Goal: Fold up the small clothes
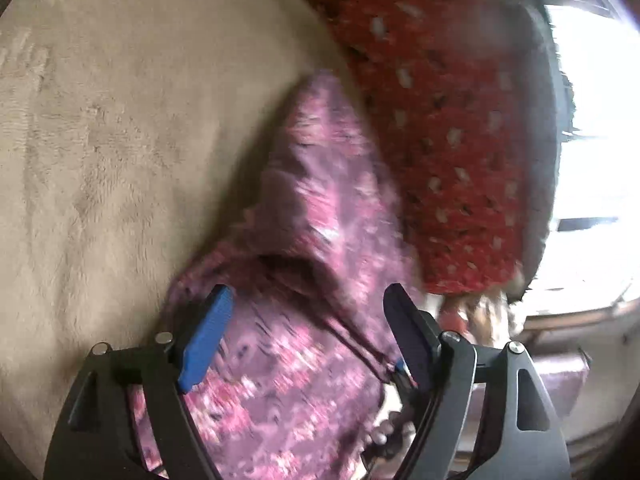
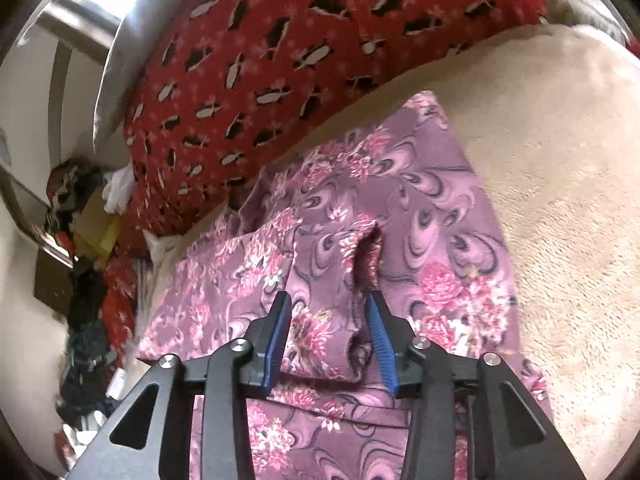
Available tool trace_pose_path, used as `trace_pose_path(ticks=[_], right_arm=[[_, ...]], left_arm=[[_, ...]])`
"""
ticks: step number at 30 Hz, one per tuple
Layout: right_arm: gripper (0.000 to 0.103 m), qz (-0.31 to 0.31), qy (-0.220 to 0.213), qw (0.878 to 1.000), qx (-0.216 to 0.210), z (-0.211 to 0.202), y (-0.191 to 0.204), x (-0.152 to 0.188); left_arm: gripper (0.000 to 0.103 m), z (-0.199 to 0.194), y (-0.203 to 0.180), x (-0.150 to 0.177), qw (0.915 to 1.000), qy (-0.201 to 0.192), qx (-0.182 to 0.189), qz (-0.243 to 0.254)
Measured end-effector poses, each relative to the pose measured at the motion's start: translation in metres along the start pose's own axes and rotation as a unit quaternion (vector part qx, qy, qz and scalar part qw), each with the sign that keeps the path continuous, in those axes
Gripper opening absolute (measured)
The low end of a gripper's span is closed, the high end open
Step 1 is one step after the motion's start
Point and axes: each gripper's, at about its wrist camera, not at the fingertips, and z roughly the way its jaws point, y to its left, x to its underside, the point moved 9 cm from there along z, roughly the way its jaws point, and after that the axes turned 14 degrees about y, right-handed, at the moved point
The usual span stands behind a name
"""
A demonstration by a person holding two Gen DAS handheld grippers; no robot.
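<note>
A small purple garment with a pink flower print (image 2: pixel 400 200) lies partly folded on a beige fleece blanket (image 2: pixel 560 160). My right gripper (image 2: pixel 330 300) is open, low over the garment, with a raised fold of the cloth between its blue pads. In the left wrist view the same garment (image 1: pixel 312 240) is blurred. My left gripper (image 1: pixel 308 296) is open wide just above it, holding nothing. The beige blanket (image 1: pixel 120 120) fills the left of that view.
A red patterned cushion (image 2: pixel 300 40) lies along the far edge of the blanket; it also shows in the left wrist view (image 1: pixel 440 120). A pile of clothes and boxes (image 2: pixel 88 220) sits on the floor at left. A bright window (image 1: pixel 600 120) is at right.
</note>
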Motion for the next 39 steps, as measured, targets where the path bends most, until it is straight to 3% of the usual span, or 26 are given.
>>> trace_pose_path(ticks=[1,2,3,4,5,7,9,13,15,18,19,21,22,25,27,29,35,39], right_arm=[[0.029,-0.011,-0.001,1.0,0.011,0.0,0.003,0.0],[0.006,-0.022,0.002,1.0,0.011,0.0,0.007,-0.001],[0.007,-0.033,0.003,0.999,0.007,-0.002,0.013,-0.004],[0.007,-0.045,-0.012,0.999,0.006,-0.011,0.02,-0.009],[0.007,-0.061,-0.035,0.997,0.001,-0.025,0.028,-0.016],[0.007,-0.074,-0.065,0.995,0.001,-0.043,0.033,-0.026],[0.007,-0.068,-0.068,0.995,0.024,-0.045,0.024,-0.033],[0.003,-0.031,0.005,0.995,0.092,-0.006,-0.029,-0.019],[0.003,-0.015,-0.008,0.997,0.072,-0.014,-0.035,-0.015],[0.012,-0.003,-0.048,0.997,0.062,-0.045,-0.029,-0.014],[0.011,-0.014,-0.063,0.997,0.05,-0.055,-0.021,-0.014],[0.012,-0.033,-0.069,0.996,0.041,-0.06,-0.008,-0.008],[0.012,-0.039,-0.059,0.997,0.041,-0.053,-0.005,-0.004],[0.011,-0.04,0.026,0.996,0.072,-0.008,-0.015,0.013],[0.011,-0.043,0.014,0.997,0.067,-0.012,-0.013,0.016],[0.011,-0.022,0.045,0.997,0.057,-0.016,-0.016,0.022],[0.014,-0.035,0.118,0.988,0.096,-0.033,-0.022,0.068],[0.015,-0.056,0.141,0.981,0.117,-0.05,-0.024,0.122]], left_arm=[[0.075,0.006,0.003,-0.005,0.9999,0.005,-0.014,-0.008],[0.057,0.011,0.004,-0.011,0.9994,0.008,-0.033,-0.012],[0.024,0.015,0.002,-0.013,0.9991,0.018,-0.038,-0.006],[0.012,0.016,-0.001,-0.014,0.9989,0.027,-0.037,-0.001],[0.007,0.017,-0.004,-0.016,0.9983,0.029,-0.051,0.004],[0.007,0.014,-0.002,-0.019,0.9963,0.017,-0.082,0.018],[0.008,0.021,0.005,-0.018,0.9942,0.026,-0.103,0.016],[0.01,0.027,0.019,-0.011,0.993,0.043,-0.109,0.015],[0.011,0.015,0.014,-0.001,0.9923,0.044,-0.111,0.034],[0.011,-0.003,-0.013,0.011,0.9886,0.015,-0.116,0.094],[0.013,-0.005,-0.024,0.014,0.9842,0.002,-0.132,0.118],[0.031,0.005,-0.034,0.013,0.9737,-0.013,-0.175,0.146],[0.035,0.011,-0.033,0.012,0.9691,-0.014,-0.195,0.15],[0.036,0.052,-0.007,0.011,0.9466,0.032,-0.284,0.149],[0.037,0.053,-0.013,0.016,0.9291,0.008,-0.321,0.183],[0.039,0.054,-0.018,0.031,0.9156,0.021,-0.344,0.207],[0.039,0.045,-0.004,0.078,0.9136,0.056,-0.347,0.204],[0.039,0.034,0.007,0.12,0.91,0.079,-0.348,0.211]])
